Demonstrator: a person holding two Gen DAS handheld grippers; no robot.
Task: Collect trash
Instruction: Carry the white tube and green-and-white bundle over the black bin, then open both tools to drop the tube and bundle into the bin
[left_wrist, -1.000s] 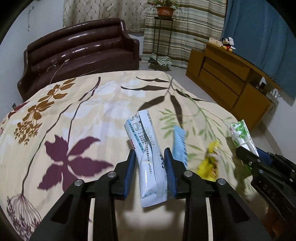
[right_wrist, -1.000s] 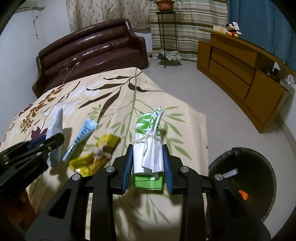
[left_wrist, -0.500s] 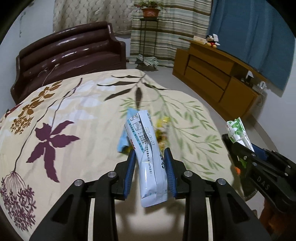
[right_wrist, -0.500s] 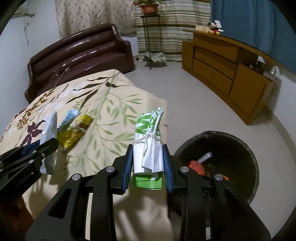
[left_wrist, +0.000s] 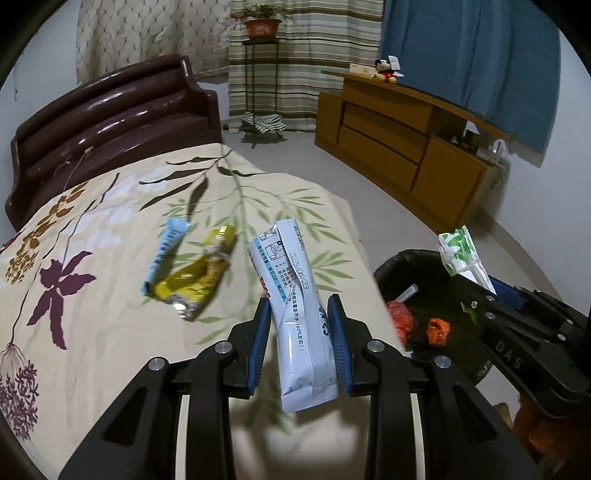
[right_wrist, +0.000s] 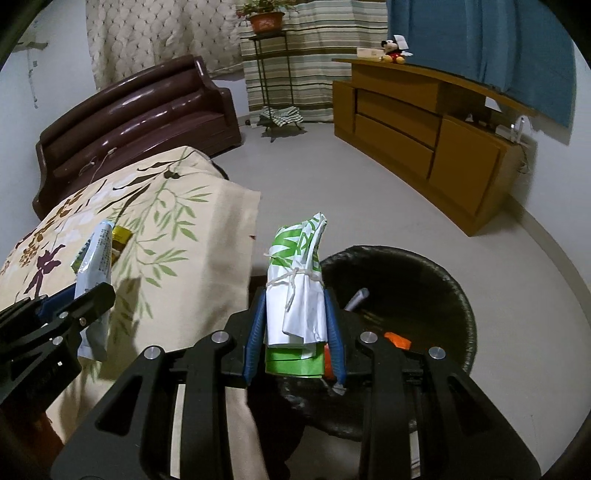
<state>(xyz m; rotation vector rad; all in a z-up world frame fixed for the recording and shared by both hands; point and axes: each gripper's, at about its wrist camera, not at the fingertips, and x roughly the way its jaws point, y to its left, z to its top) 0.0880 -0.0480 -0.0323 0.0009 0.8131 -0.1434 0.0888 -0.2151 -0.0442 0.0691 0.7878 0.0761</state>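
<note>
**Both wrappers held, bin nearer the right hand**

Beside the bed, on the grey floor, stands the black trash bin (right_wrist: 436, 280), and the coming drop turns on how each held piece lies relative to its mouth. The green-and-white packet (right_wrist: 295, 295) is clamped in the right hand-held gripper (right_wrist: 295, 332), its long axis running along the fingers toward 12 o'clock; in the right wrist view the bin's opening spreads from directly beneath the jaws out to 2 o'clock, so this packet appears to hang over the near rim already. The white-and-blue sachet (left_wrist: 299, 314) is pinched in the left hand-held gripper (left_wrist: 301, 339), also lengthwise toward 12 o'clock, but it hangs over the edge of the bed (left_wrist: 110, 332); the bin (left_wrist: 424, 295) lies off at 3 o'clock from it, across the bed's edge. The right hand is therefore the nearer one, and the left has to travel sideways before letting go.

Further out on the floral bedspread, at 10 o'clock from the left jaws, a light blue wrapper (left_wrist: 166, 254) and a yellow wrapper (left_wrist: 199, 280) lie touching, both not yet collected. Red and orange scraps (left_wrist: 437, 330) sit inside the bin, though blur leaves their nature unclear.
</note>
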